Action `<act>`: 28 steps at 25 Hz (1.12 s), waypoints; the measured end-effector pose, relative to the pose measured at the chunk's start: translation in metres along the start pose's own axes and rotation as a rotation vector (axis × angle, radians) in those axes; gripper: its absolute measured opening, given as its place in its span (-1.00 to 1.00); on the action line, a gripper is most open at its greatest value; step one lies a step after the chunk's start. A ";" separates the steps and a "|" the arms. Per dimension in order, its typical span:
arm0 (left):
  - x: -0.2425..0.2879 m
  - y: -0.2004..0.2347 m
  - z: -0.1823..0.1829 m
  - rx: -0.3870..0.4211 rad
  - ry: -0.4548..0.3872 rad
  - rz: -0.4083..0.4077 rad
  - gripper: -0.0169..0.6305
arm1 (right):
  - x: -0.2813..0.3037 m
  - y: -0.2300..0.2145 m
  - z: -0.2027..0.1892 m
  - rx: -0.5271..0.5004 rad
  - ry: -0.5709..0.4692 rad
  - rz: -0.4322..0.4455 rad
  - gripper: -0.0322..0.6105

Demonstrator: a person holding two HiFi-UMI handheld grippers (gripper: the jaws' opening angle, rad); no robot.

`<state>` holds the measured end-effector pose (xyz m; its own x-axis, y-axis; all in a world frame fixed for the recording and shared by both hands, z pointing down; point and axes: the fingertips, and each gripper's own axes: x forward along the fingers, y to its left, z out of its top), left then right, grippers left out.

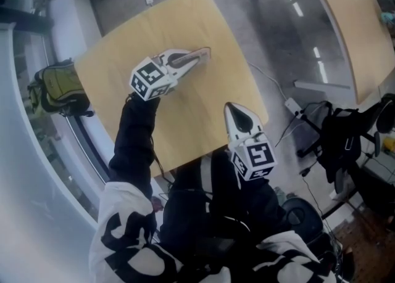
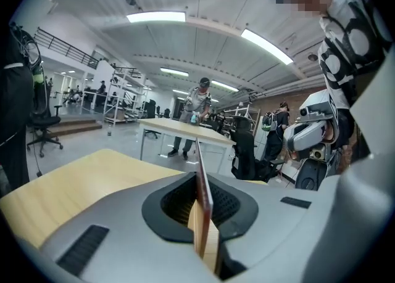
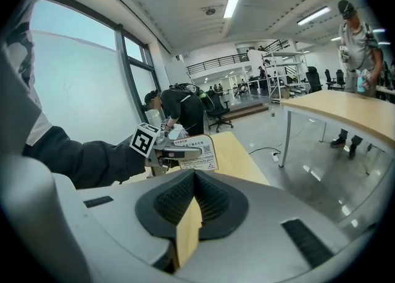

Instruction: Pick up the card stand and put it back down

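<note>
The card stand [image 3: 195, 152], a flat holder with a printed sheet in it, is gripped in my left gripper [image 1: 205, 51] over the far side of the light wooden table [image 1: 123, 60]. In the left gripper view the card stand [image 2: 201, 205] shows edge-on, upright, pinched between the shut jaws. Whether its base touches the tabletop I cannot tell. My right gripper [image 1: 232, 108] hovers over the table's near right part, jaws shut with nothing between them, a hand's length from the left one. In the right gripper view the right gripper [image 3: 195, 180] points toward the held card stand.
A yellow-green backpack [image 1: 58, 87] lies off the table's left edge by the window. A black chair with a bag [image 1: 342, 137] and a power strip [image 1: 293, 106] are on the floor to the right. A second wooden table [image 1: 352, 16] stands at the far right, with a person [image 3: 355, 35] at it.
</note>
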<state>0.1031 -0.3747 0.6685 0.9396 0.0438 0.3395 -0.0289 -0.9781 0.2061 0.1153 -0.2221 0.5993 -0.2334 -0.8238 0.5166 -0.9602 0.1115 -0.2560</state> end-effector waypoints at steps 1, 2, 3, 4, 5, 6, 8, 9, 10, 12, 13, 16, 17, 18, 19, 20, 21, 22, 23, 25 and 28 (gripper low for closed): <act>0.001 0.001 -0.002 -0.005 -0.002 -0.002 -0.89 | -0.001 0.000 -0.003 0.003 0.006 -0.004 -0.85; 0.002 0.001 -0.004 -0.009 -0.003 -0.003 -0.89 | -0.001 0.000 -0.005 0.007 0.011 -0.010 -0.85; 0.004 0.002 -0.006 -0.014 -0.003 -0.002 -0.89 | -0.002 -0.001 -0.008 0.011 0.016 -0.012 -0.85; 0.005 0.003 -0.009 -0.018 -0.003 0.001 -0.89 | -0.002 -0.001 -0.010 0.012 0.018 -0.010 -0.85; 0.006 0.003 -0.012 -0.022 -0.002 0.004 -0.89 | -0.002 0.000 -0.013 0.012 0.019 -0.005 -0.85; 0.007 0.003 -0.015 -0.025 0.000 0.008 -0.89 | -0.002 0.000 -0.016 0.010 0.021 -0.002 -0.85; 0.009 0.004 -0.022 -0.030 0.004 0.015 -0.89 | -0.004 0.001 -0.021 0.008 0.028 -0.004 -0.85; 0.009 0.005 -0.024 -0.034 0.003 0.018 -0.89 | -0.005 0.002 -0.023 0.008 0.031 -0.003 -0.85; 0.008 0.006 -0.026 -0.039 -0.003 0.020 -0.89 | -0.005 0.003 -0.024 0.008 0.033 -0.004 -0.85; 0.007 0.008 -0.026 -0.047 -0.014 0.028 -0.89 | -0.007 0.004 -0.027 0.008 0.037 -0.007 -0.85; 0.007 0.008 -0.026 -0.049 -0.016 0.032 -0.89 | -0.008 0.004 -0.028 0.008 0.038 -0.007 -0.85; 0.005 0.010 -0.027 -0.064 -0.012 0.062 -0.84 | -0.014 0.003 -0.030 0.008 0.038 -0.005 -0.85; 0.003 0.011 -0.028 -0.066 -0.008 0.079 -0.83 | -0.016 0.002 -0.030 0.008 0.039 -0.007 -0.85; 0.000 0.012 -0.028 -0.068 -0.004 0.095 -0.82 | -0.019 0.002 -0.030 0.007 0.038 -0.007 -0.85; -0.003 0.013 -0.028 -0.071 -0.001 0.110 -0.82 | -0.022 0.002 -0.030 0.006 0.036 -0.009 -0.85; -0.007 0.013 -0.028 -0.074 0.000 0.123 -0.81 | -0.024 0.003 -0.029 0.004 0.035 -0.012 -0.85; -0.011 0.013 -0.028 -0.077 0.001 0.136 -0.81 | -0.027 0.004 -0.028 0.001 0.033 -0.012 -0.85; -0.016 0.012 -0.028 -0.079 0.003 0.149 -0.81 | -0.030 0.005 -0.027 -0.002 0.029 -0.010 -0.85; -0.022 0.012 -0.028 -0.081 0.005 0.163 -0.81 | -0.032 0.006 -0.025 -0.005 0.025 -0.008 -0.85; -0.033 0.012 -0.028 -0.084 0.007 0.193 -0.81 | -0.036 0.009 -0.023 -0.014 0.016 0.002 -0.85; -0.051 0.006 -0.028 -0.095 0.006 0.230 -0.81 | -0.047 0.015 -0.021 -0.029 0.014 0.013 -0.85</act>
<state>0.0454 -0.3773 0.6786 0.9025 -0.1768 0.3927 -0.2744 -0.9388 0.2080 0.1086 -0.1697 0.5884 -0.2475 -0.8146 0.5246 -0.9611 0.1380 -0.2392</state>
